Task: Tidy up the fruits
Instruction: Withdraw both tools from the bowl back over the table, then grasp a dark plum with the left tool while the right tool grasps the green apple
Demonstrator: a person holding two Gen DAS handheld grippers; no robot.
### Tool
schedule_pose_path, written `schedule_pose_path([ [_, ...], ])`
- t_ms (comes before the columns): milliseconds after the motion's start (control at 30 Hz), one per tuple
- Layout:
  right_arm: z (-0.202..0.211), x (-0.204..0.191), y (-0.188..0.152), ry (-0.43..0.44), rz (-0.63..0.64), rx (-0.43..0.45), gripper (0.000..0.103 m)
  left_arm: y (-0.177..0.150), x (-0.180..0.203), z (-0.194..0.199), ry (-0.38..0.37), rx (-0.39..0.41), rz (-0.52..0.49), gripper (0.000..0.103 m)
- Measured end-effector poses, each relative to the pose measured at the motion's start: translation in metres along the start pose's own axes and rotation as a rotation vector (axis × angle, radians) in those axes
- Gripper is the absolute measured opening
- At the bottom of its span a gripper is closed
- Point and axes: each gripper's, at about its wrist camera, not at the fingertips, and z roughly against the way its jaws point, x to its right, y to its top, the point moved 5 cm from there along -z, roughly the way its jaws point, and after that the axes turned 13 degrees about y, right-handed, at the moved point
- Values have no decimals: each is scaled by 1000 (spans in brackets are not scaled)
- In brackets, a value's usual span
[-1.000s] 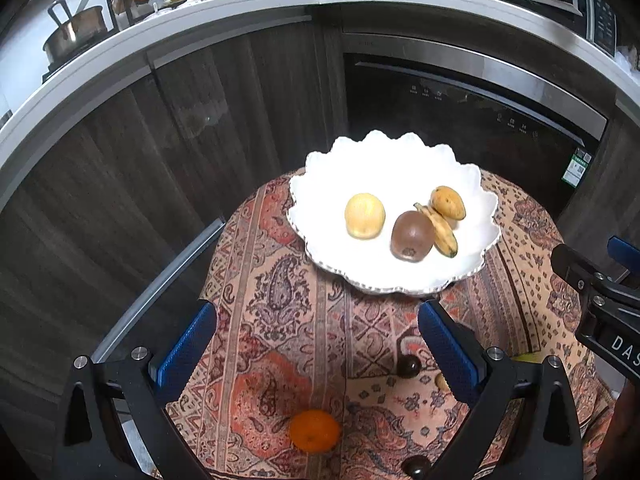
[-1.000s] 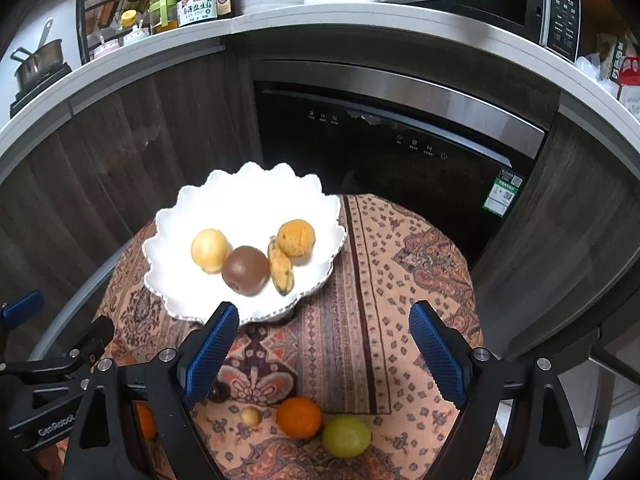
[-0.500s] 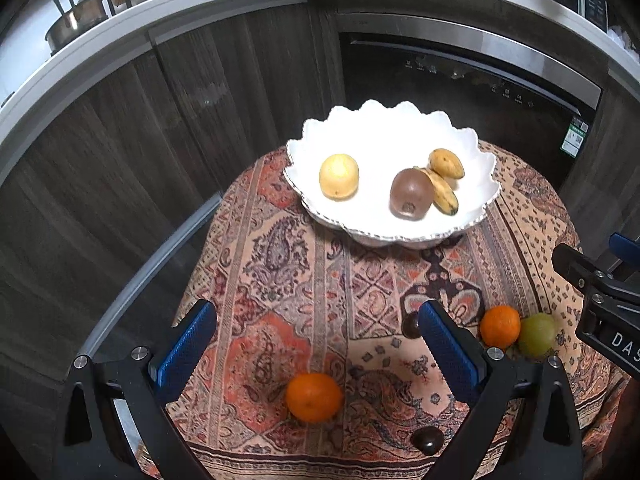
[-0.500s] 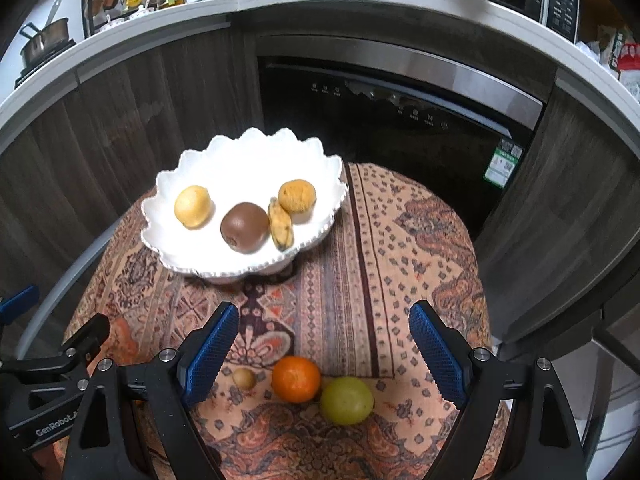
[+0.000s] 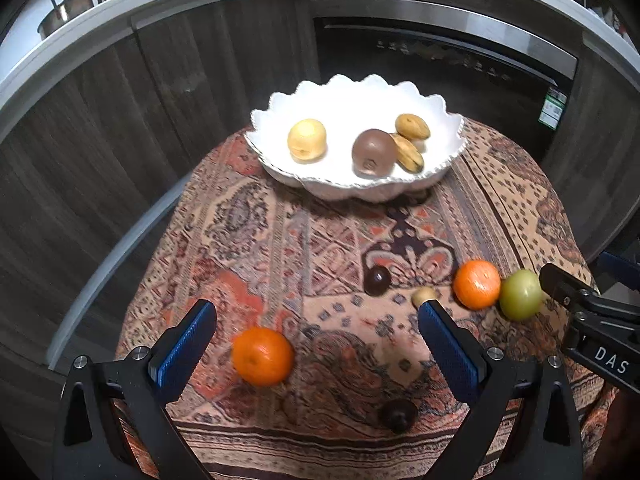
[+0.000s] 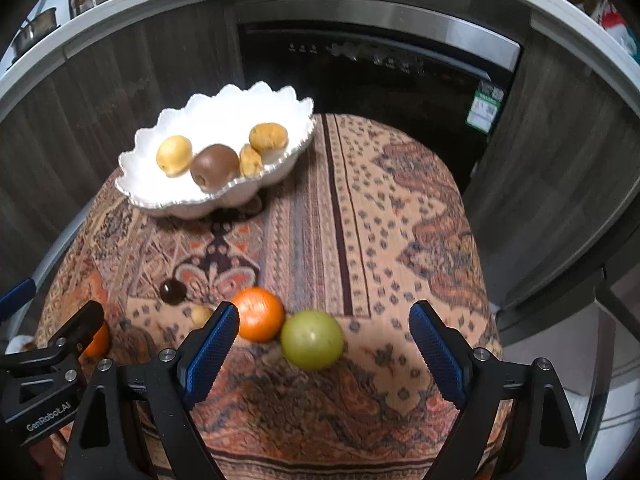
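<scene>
Both grippers, left [image 5: 316, 344] and right [image 6: 324, 344], pulled back (jaws spread) from bowl [image 5: 440, 168]

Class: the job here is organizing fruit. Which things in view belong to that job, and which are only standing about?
Part of the job:
white bowl
near orange
far orange
green fruit
left gripper, open
right gripper, open

Just standing about:
saucepan
oven
patterned cloth

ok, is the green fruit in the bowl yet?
No, the green fruit sits on the tablecloth beside an orange, apart from the white bowl.
</scene>
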Motion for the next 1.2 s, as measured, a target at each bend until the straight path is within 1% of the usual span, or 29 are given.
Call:
schedule_pose_path([
  [167, -3, 9, -18, -9, -21, -4, 88, -18, 11, 0, -20, -11, -12, 102],
  [400, 0, 19, -33, -17, -51, 22, 88, -43, 28, -5, -57, -37, -48, 100],
  [600, -1, 20, -43, -16, -52, 34, 88, -59, 33, -8, -64, -45, -55, 95],
  [767, -3, 21, -52, -2, -60, 33, 88, -71, 42, -13, -77, -61, -86, 86],
  [833, -4, 22, -54, 0, -62, 34, 88, -75, 45, -14, -82, -63, -95, 85],
  [900, -5, 23, -56, 1, -65, 33, 88, -78, 48, -15, -88, -67, -103, 79],
  [967, -7, 24, -58, 6, -70, 29, 88, -81, 50, -18, -100, -82, -108, 71],
  [1100, -9, 24, -60, 9, -68, 26, 88, -88, 55, -22, -118, -108, -111, 65],
  [1200, -10, 25, -61, 11, -72, 24, 88, -89, 57, -19, -128, -97, -113, 58],
])
